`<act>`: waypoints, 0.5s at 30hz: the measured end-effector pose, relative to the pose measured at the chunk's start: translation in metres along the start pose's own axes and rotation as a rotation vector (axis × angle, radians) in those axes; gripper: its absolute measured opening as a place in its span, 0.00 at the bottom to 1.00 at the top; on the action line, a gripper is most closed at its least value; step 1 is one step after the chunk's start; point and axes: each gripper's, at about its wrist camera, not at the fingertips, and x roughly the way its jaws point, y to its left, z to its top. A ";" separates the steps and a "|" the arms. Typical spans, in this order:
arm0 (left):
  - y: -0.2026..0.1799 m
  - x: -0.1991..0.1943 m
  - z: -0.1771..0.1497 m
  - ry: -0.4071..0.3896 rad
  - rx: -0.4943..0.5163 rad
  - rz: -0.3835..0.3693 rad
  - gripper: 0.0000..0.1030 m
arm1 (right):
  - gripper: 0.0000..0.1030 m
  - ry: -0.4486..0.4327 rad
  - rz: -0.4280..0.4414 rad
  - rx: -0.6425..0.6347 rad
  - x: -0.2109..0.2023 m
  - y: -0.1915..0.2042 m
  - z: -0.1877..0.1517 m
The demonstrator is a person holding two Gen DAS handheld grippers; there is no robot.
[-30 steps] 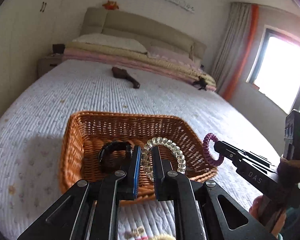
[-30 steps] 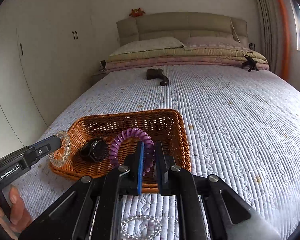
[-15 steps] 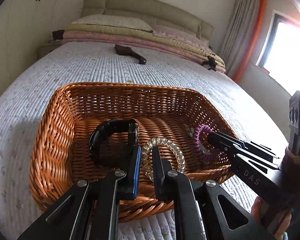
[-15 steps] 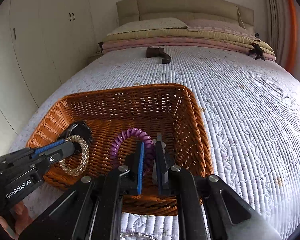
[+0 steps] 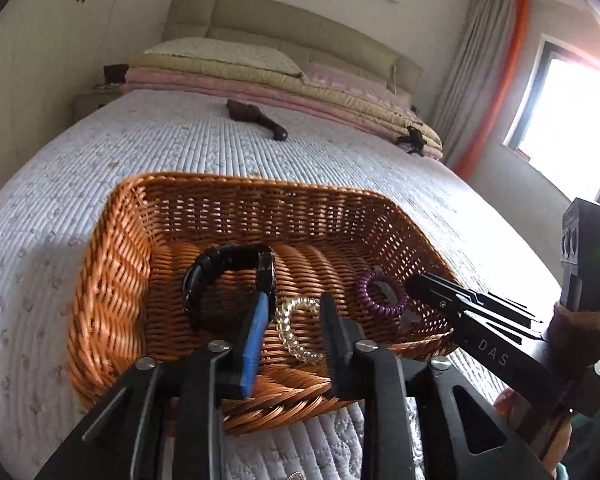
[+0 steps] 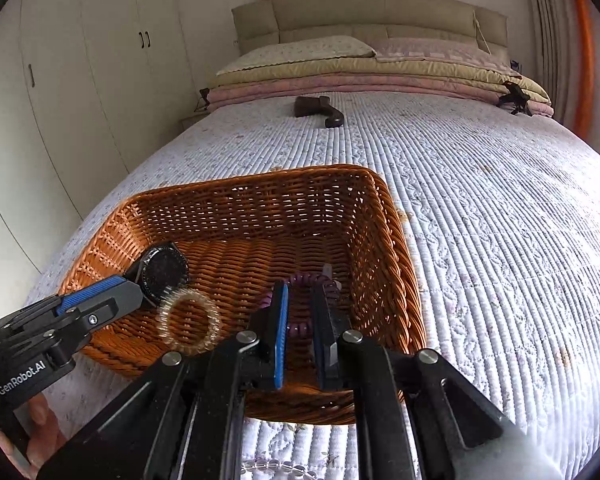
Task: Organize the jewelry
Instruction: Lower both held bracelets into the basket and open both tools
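Nearest the camera, the left tongs (image 5: 294, 320) stand spread apart over the near edge of the wicker basket (image 5: 112, 280), with the clear bead bracelet (image 5: 296, 330) lying loose between the fingers; in the right wrist view it looks blurred, so it may be just dropping or settling on the basket floor. The right tongs (image 6: 302, 312) are parted only a little, their fingers on either side of the purple coil bracelet (image 6: 312, 288), which rests on the basket floor by the right wall; whether the pads touch it I cannot tell.

Just beyond the clear bracelet sits the black watch (image 5: 228, 276), touching or nearly touching the left tongs' blue pad (image 5: 256, 344).

The step in hand seems to be letting both bracelets go inside the basket. To do it well, I would open each pair fully before lifting, so no coil or bead catches on a pad, then draw straight up and back over the near rim without nudging the watch or tipping the light basket on the soft bed (image 6: 500, 220).

A bead string (image 6: 276, 470) lies on the quilt at the near edge, likely next to collect. Farther up the bed lies a dark brown object (image 6: 318, 110), then the folded bedding (image 6: 380, 76) and headboard.
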 end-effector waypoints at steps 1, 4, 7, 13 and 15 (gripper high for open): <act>0.000 -0.003 0.000 -0.012 -0.002 -0.005 0.38 | 0.13 -0.003 0.002 0.001 -0.001 0.000 0.000; -0.001 -0.007 0.001 -0.031 0.002 -0.002 0.39 | 0.13 -0.012 0.008 0.005 -0.003 0.000 0.000; -0.001 -0.009 0.001 -0.040 0.009 0.007 0.40 | 0.13 -0.021 0.008 0.003 -0.005 0.002 -0.001; 0.000 -0.025 -0.001 -0.085 -0.003 0.046 0.58 | 0.35 -0.073 0.007 0.006 -0.023 0.001 0.000; 0.000 -0.038 -0.001 -0.104 -0.005 0.053 0.60 | 0.38 -0.095 0.005 0.002 -0.034 0.003 -0.002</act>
